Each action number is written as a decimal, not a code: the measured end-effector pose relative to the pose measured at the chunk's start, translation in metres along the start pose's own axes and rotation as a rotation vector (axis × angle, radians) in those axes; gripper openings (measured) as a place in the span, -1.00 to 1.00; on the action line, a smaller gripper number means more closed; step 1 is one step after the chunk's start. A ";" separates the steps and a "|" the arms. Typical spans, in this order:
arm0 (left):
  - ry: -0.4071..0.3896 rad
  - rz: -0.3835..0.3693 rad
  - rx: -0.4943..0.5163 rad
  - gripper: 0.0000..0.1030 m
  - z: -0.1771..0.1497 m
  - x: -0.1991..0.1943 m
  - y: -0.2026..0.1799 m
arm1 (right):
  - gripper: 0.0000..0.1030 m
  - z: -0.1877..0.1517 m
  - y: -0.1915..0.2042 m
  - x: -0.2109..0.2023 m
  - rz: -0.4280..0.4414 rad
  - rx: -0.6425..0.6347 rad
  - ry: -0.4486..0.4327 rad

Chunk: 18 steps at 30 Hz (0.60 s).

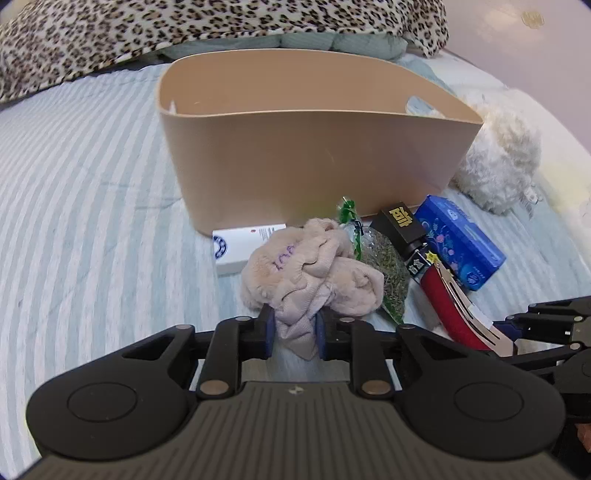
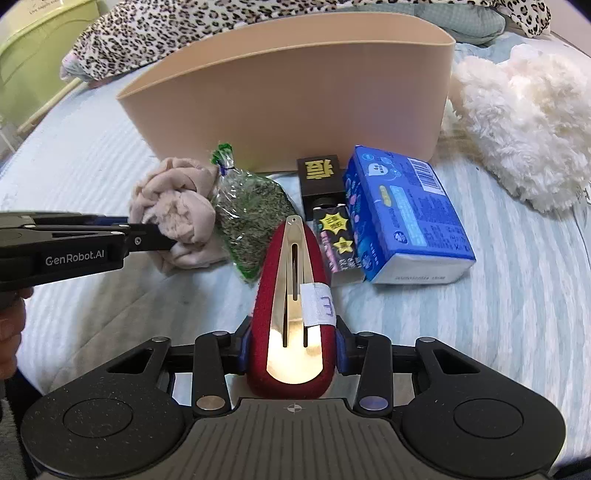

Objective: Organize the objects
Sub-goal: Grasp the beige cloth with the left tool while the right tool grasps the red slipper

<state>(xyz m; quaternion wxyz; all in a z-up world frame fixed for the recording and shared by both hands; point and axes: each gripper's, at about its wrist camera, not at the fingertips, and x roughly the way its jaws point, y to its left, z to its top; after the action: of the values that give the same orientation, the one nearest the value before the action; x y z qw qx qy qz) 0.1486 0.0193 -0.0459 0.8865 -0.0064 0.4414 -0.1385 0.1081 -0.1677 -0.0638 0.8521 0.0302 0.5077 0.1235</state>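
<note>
A tan plastic bin stands on the striped bed; it also shows in the right wrist view. My left gripper is shut on a crumpled beige cloth, seen from the side in the right wrist view. My right gripper is shut on a red hair clip with a gold metal snap, which also shows in the left wrist view. In front of the bin lie a bag of green dried herbs, a black box and a blue tissue pack.
A white box lies by the bin's front left corner. A white fluffy item sits right of the bin. A leopard-print blanket lies behind it. A green container stands at the far left.
</note>
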 end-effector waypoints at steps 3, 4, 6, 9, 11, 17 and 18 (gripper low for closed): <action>-0.015 0.019 0.012 -0.60 -0.005 -0.013 -0.003 | -0.27 -0.004 0.004 -0.012 0.008 -0.009 -0.014; -0.019 0.020 0.009 -0.61 -0.007 -0.017 -0.004 | -0.27 -0.005 0.006 -0.016 0.010 -0.012 -0.021; -0.021 0.017 -0.008 -0.61 -0.011 -0.028 -0.004 | -0.27 -0.007 0.009 -0.024 0.015 -0.017 -0.036; -0.041 0.019 -0.032 -0.61 -0.018 -0.045 -0.001 | -0.27 -0.004 0.001 -0.029 0.021 -0.021 -0.060; -0.062 0.041 -0.046 -0.61 -0.021 -0.057 0.000 | -0.27 -0.009 0.002 -0.035 0.025 -0.026 -0.082; -0.164 0.105 -0.041 -0.61 -0.014 -0.094 -0.006 | -0.27 -0.003 0.001 -0.066 0.022 -0.039 -0.151; -0.182 0.112 -0.037 -0.61 -0.010 -0.100 -0.006 | -0.27 -0.002 -0.001 -0.071 0.023 -0.039 -0.163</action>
<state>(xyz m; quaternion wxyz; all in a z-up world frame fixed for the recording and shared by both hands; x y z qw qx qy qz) 0.0813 0.0396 0.0270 0.9290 -0.0106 0.3613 -0.0793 0.0743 -0.1862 -0.0038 0.8895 0.0292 0.4339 0.1402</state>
